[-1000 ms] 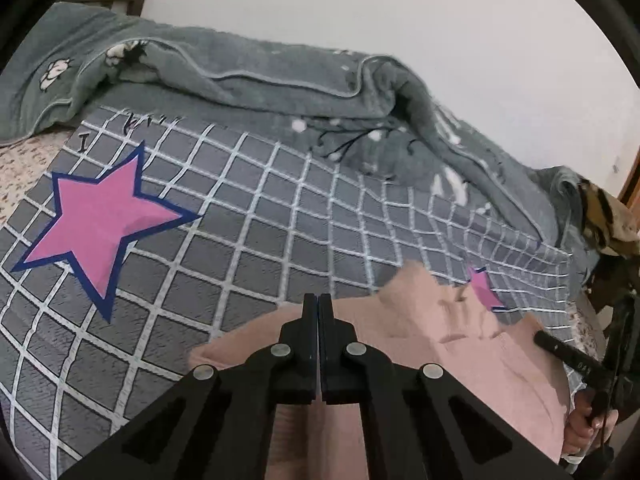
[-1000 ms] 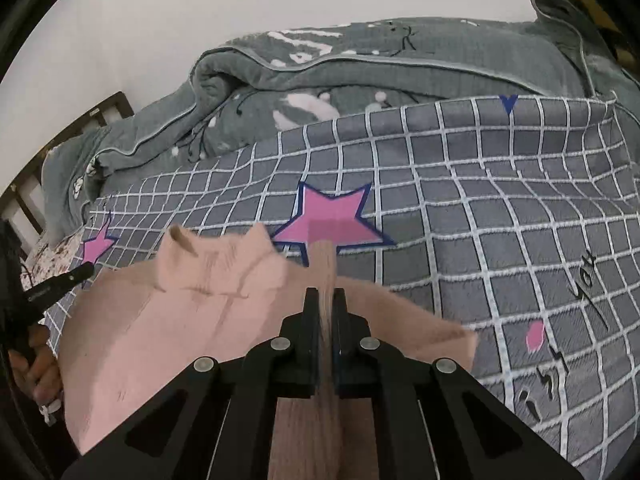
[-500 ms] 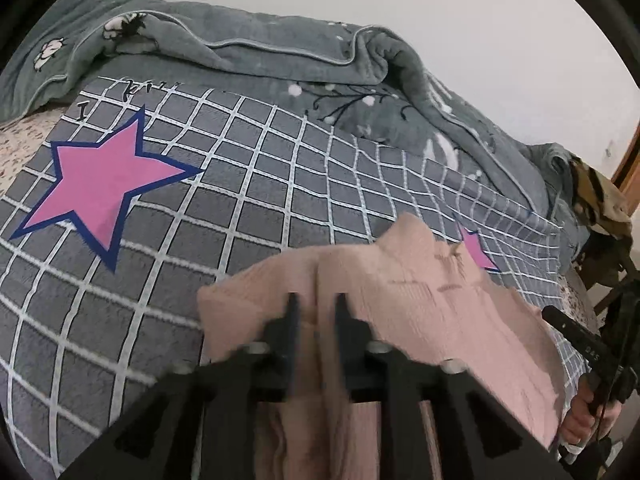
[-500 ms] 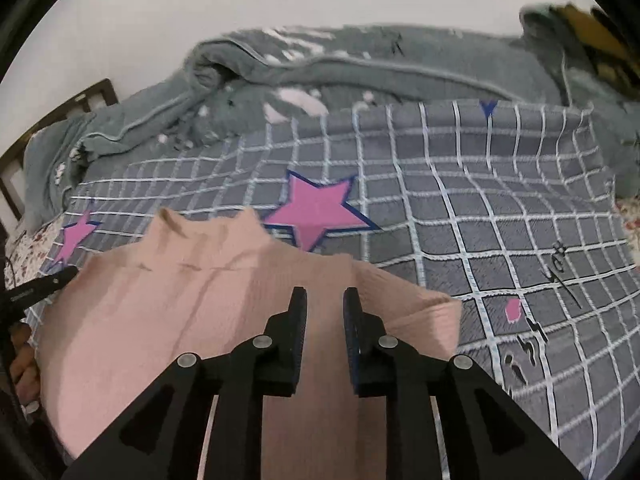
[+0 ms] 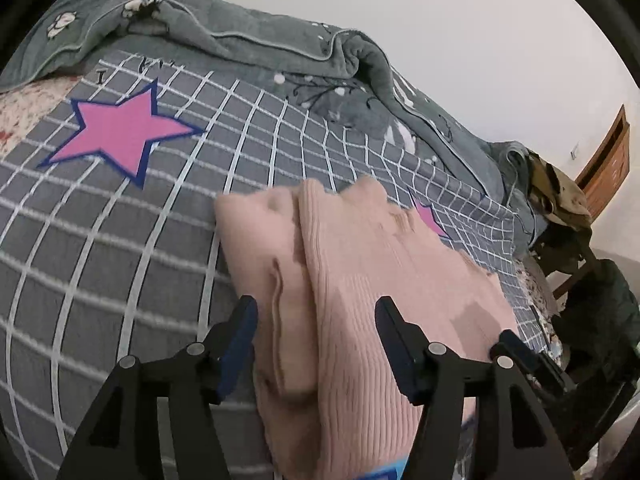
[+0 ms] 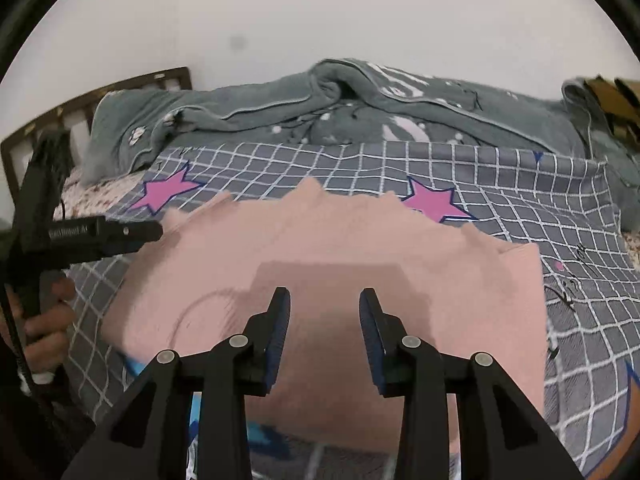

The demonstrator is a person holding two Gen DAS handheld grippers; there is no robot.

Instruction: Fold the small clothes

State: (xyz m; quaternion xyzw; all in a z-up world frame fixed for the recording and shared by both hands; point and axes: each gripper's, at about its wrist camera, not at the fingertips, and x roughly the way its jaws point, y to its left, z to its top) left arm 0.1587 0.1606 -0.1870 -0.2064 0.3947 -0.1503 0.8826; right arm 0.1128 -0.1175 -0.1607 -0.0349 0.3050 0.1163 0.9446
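A pink ribbed sweater (image 5: 360, 280) lies on the grey checked bedsheet (image 5: 120, 260), collar toward the far side. A sleeve lies folded in over its left part. My left gripper (image 5: 316, 332) is open and empty, just above the sweater's near left part. In the right wrist view the sweater (image 6: 340, 248) spreads wide across the sheet. My right gripper (image 6: 324, 320) is open and empty above the sweater's near middle. The left gripper (image 6: 120, 232) and the hand holding it show at that view's left edge.
A rumpled grey-green blanket (image 5: 260, 52) lies along the far side of the bed against the white wall. Pink stars (image 5: 120, 132) mark the sheet. A wooden headboard (image 6: 80, 108) stands at the left in the right wrist view. A chair with clothes (image 5: 560, 208) stands at the right.
Both grippers were shut on sweater fabric a second ago. Both have opened wide and let go. The sweater now lies flat on the sheet, and both grippers have drawn back a little.
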